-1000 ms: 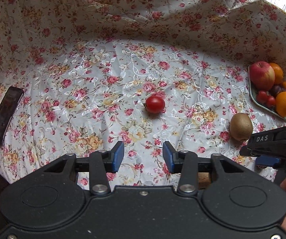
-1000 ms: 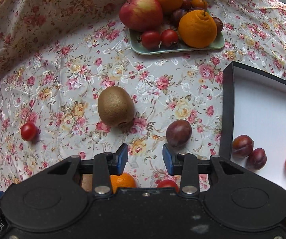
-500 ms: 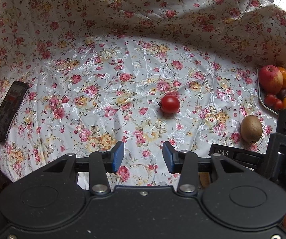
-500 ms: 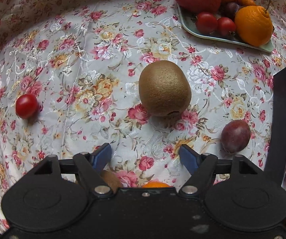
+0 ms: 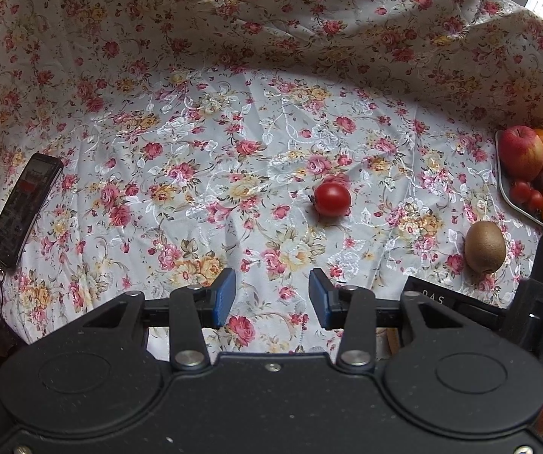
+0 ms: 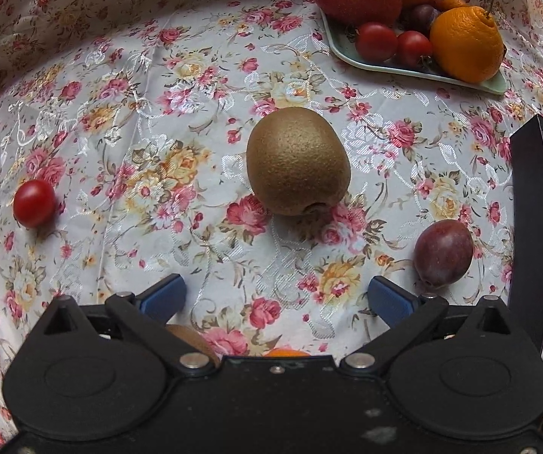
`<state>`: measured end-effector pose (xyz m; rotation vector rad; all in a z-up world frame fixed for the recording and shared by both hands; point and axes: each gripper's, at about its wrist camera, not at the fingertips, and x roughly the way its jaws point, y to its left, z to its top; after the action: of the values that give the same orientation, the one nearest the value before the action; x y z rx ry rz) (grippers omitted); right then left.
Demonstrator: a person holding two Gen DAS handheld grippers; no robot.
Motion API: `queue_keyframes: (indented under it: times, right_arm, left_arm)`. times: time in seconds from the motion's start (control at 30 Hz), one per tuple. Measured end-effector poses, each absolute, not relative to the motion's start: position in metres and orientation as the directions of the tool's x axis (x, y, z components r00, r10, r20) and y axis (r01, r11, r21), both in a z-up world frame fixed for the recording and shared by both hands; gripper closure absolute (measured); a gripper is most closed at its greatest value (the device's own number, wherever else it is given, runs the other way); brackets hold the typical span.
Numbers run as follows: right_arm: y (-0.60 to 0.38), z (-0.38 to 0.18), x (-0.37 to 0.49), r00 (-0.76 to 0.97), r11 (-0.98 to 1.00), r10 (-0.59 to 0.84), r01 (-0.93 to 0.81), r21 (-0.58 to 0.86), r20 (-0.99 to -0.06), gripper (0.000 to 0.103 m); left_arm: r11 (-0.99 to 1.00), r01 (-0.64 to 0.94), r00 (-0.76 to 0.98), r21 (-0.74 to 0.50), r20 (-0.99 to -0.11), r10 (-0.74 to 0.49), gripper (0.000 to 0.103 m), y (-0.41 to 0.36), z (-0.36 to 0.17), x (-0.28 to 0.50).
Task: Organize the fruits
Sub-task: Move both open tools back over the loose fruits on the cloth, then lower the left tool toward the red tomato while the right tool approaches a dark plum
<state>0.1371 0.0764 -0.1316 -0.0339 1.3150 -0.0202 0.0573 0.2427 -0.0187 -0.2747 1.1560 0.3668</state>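
Right tongs (image 6: 275, 297) spread wide, empty, aimed at the kiwi (image 6: 297, 161) lying on the flowered cloth (image 6: 157, 121) just ahead. Left tongs (image 5: 271, 297) part open, empty, pointing toward the loose tomato (image 5: 332, 199), well short of it. Box (image 6: 530, 204) stands to the right, the plate (image 6: 385, 65) of fruit beyond. Likely next: go forward and down, straddle the kiwi's widest part, close gently so it doesn't roll toward the plum (image 6: 443, 252).

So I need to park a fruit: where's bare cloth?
Free: the wide stretch between phone and cherry tomato. Crowded: right side, around kiwi, plum, green plate and black tray.
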Motion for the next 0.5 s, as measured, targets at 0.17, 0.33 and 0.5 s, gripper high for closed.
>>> queue_keyframes:
  times: [0.17,0.33,0.5]
  right_arm:
    - [0.078,-0.130,0.127,0.291,0.999,-0.033,-0.021,-0.041,-0.956,0.000]
    - [0.080,-0.130,0.116,0.364,0.997,-0.033,-0.053,-0.056,-0.931,0.000]
    - [0.083,-0.130,0.115,0.380,0.993,-0.036,-0.090,-0.075,-0.924,0.000]
  left_arm:
    - [0.911,-0.411,0.362,-0.028,-0.922,0.135,0.052,0.241,-0.018,0.058]
    - [0.912,-0.410,0.352,-0.025,-0.926,0.134,0.052,0.243,-0.021,0.060]
    - [0.903,-0.427,0.348,-0.034,-0.928,0.130,0.052,0.247,-0.021,0.058]
